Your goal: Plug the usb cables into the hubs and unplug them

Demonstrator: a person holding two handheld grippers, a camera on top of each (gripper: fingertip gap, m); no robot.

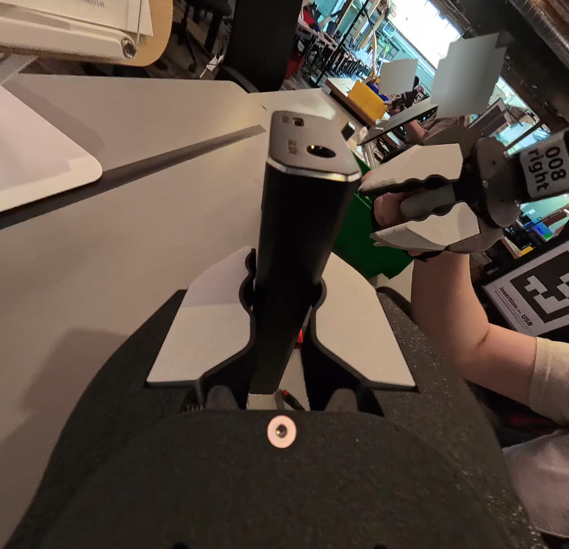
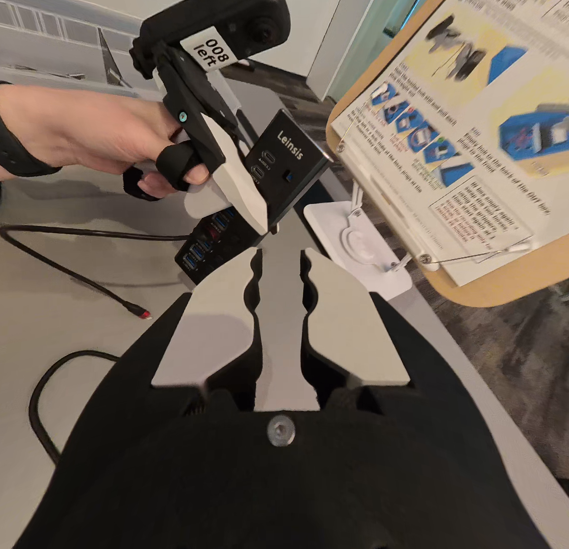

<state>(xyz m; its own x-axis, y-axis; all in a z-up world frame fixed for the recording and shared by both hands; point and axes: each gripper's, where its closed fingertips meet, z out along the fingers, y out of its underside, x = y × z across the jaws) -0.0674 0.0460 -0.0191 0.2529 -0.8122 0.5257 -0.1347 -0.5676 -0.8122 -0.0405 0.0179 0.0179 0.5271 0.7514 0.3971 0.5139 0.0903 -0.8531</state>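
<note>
My left gripper (image 1: pixel 289 266) is shut on a long black USB hub (image 1: pixel 295 226), which sticks out forward between its fingers and is held tilted above the grey table (image 1: pixel 123 226). The right wrist view shows the same hub (image 2: pixel 289 164), with several blue ports on its side, in the left gripper (image 2: pixel 268 226). My right gripper (image 2: pixel 280 251) is open and empty, just in front of the hub's lower end. It also shows in the left wrist view (image 1: pixel 369 210), to the right of the hub. A black cable with a red-tipped plug (image 2: pixel 144 314) lies loose on the table.
A clipboard stand with an instruction sheet (image 2: pixel 446 133) on a white base (image 2: pixel 363 244) stands at the table's edge, right of the hub. A second black cable (image 2: pixel 46 395) loops at the left. A board with a black-and-white marker (image 1: pixel 538 291) and a green object (image 1: pixel 354 241) lie beyond the hub. Spacing between my two grippers at the tips: around 6 centimeters.
</note>
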